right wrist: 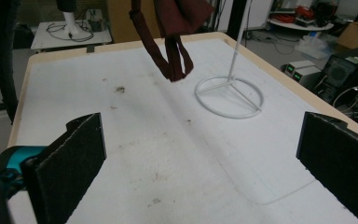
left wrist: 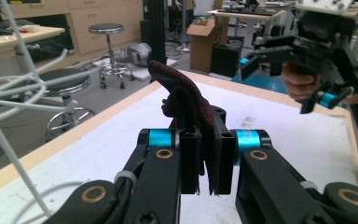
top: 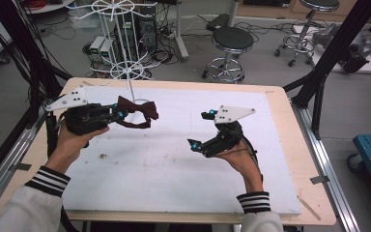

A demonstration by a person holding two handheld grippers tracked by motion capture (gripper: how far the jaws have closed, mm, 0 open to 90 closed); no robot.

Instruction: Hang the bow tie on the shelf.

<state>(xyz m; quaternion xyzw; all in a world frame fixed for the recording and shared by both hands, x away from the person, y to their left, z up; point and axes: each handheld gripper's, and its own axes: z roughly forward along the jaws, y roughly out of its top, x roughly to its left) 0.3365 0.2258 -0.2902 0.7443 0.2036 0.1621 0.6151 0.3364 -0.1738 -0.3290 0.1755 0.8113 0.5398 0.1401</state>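
Pinching the bow tie [top: 136, 111], left hand-held gripper [top: 117, 115] hides its knot; right hand-held gripper [top: 200, 130] gapes empty.

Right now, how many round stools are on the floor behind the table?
2. One black stool stands just beyond the table's far edge; another stool is farther back right, cut off by the frame. Others may be hidden.

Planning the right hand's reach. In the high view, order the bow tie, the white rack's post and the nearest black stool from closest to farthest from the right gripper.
1. Bow tie, to its left, in the left gripper.
2. White rack's post, behind the tie.
3. Black stool, on the floor beyond the table.
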